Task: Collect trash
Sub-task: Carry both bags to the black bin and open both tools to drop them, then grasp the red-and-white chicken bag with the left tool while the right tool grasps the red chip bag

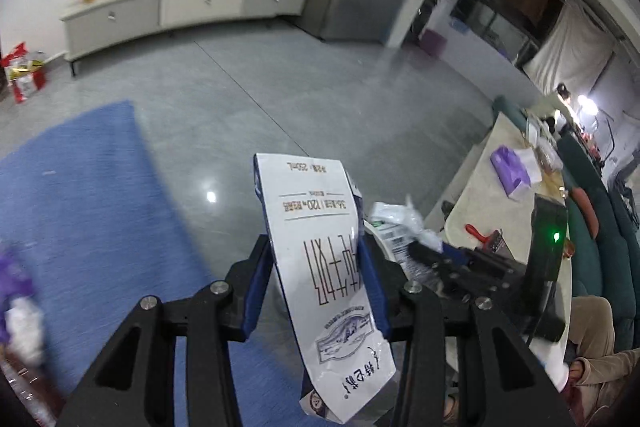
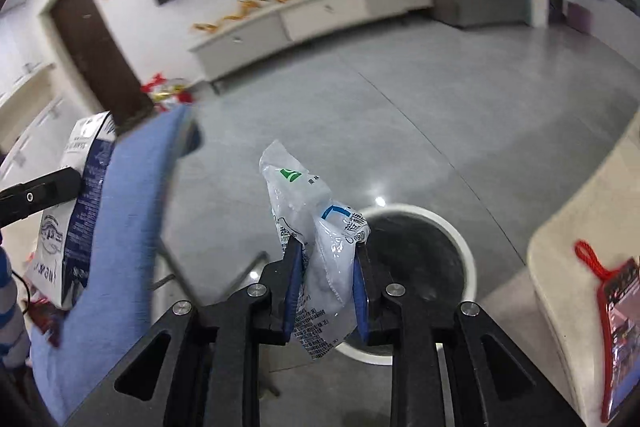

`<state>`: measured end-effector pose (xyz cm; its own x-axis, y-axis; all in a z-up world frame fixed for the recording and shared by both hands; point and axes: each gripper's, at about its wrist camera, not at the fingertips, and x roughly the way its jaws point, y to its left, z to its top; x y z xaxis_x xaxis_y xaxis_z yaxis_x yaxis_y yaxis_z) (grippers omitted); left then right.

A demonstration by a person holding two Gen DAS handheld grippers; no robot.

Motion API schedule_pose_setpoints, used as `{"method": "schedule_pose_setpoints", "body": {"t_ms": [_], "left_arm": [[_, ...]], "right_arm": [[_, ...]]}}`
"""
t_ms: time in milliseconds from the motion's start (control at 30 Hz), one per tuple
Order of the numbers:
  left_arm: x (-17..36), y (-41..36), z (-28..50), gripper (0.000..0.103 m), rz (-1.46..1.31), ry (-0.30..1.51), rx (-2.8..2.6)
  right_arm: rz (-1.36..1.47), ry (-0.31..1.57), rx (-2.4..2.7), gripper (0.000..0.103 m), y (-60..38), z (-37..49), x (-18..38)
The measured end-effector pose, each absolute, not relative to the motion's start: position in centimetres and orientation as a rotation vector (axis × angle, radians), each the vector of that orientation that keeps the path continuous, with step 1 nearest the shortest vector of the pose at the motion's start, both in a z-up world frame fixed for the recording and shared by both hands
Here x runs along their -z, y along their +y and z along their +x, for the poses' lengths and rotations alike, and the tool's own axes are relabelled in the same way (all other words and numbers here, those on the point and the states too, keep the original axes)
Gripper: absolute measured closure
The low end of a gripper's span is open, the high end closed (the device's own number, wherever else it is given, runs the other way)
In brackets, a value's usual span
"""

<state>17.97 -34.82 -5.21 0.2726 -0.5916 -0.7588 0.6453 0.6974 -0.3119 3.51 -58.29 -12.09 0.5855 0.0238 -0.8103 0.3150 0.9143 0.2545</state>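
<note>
Two grippers loaded: left gripper [image 1: 316,259] clamped on flattened milk carton [image 1: 320,267], right gripper [image 2: 326,259] pinching crumpled plastic wrapper [image 2: 316,251] right above white bin [image 2: 460,239]. Bin contents unclear, dark inside. Blue mat [image 2: 120,227] left, beige table [image 2: 568,267] right.

A flattened white carton [image 1: 320,267] stands pinched between the left gripper's [image 1: 318,259] pads. A crumpled clear wrapper [image 2: 316,251] sits clamped in the right gripper [image 2: 326,267], above a white-rimmed bin [image 2: 460,247].
</note>
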Motion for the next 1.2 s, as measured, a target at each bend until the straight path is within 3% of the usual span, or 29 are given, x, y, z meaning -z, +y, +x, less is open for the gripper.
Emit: {"method": "schedule_pose_setpoints", "body": {"t_ms": [233,333,567,767,1200], "left_arm": [[10.8,-42.4,19.7,0.058,0.051,1.103,0.852],[12.4,-43.4,20.3,0.055,0.031,1.136,0.852],[9.9,-40.0,18.9,0.055,0.042,1.033,0.847],[3.6,-33.2,14.8,0.055,0.079,0.816,0.799],[-3.0,-9.1,10.8,0.045,0.089,0.663,0.476]], "right_arm": [[0.434,0.994,0.296,0.066,-61.6,5.0,16.6],[0.434,1.011,0.344,0.054,-62.4,4.5,17.6],[0.408,0.983,0.343,0.050,-62.0,3.8,16.8],[0.386,0.876,0.250,0.050,-58.6,1.7,12.0],[0.257,0.659,0.004,0.050,-46.1,-1.2,-0.2]]}}
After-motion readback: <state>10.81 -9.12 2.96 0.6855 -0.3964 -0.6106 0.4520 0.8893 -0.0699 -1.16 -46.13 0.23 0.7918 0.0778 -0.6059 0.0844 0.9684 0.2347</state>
